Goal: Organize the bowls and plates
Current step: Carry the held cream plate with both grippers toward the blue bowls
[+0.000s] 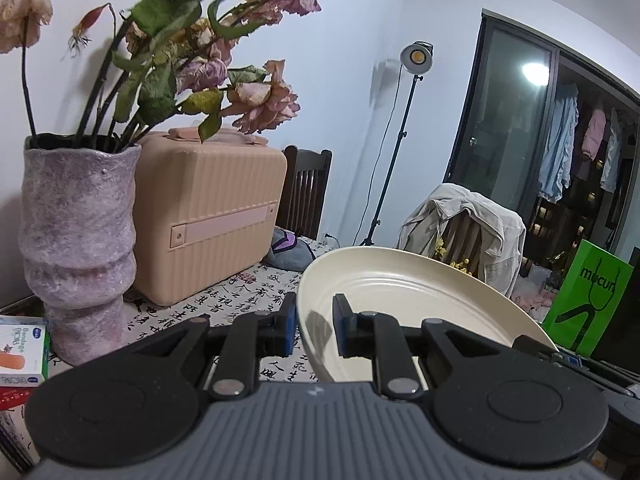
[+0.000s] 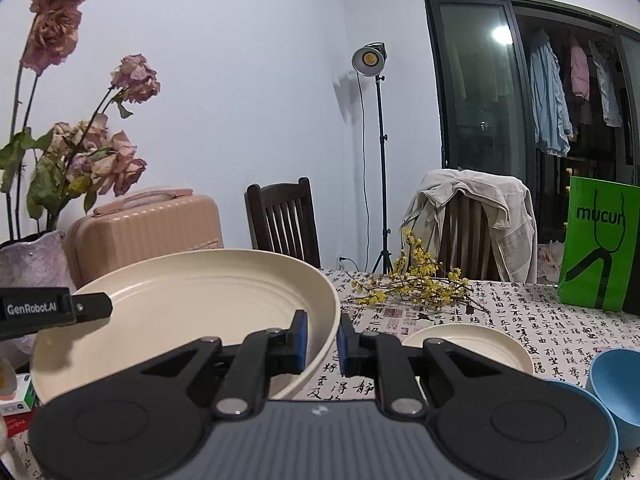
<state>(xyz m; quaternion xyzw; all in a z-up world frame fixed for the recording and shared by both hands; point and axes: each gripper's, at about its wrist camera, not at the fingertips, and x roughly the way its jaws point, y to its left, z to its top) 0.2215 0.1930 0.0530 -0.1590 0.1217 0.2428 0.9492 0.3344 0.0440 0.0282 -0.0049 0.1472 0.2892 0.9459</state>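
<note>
A plain white wall point(image 2: 240, 80) fills the upper left. Right of centre, a lit studio lamp on a black tripod point(image 2: 370, 60) stands beside a dark-framed glass sliding door point(image 2: 480, 100); a dark wooden slat-back chair point(image 2: 284, 220) sits mid-frame.

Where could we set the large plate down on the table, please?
Bare cloth lies between the yellow sprigs, small plate and large plate. Crowded: vase and case on the left, blue bowls on the right.
</note>
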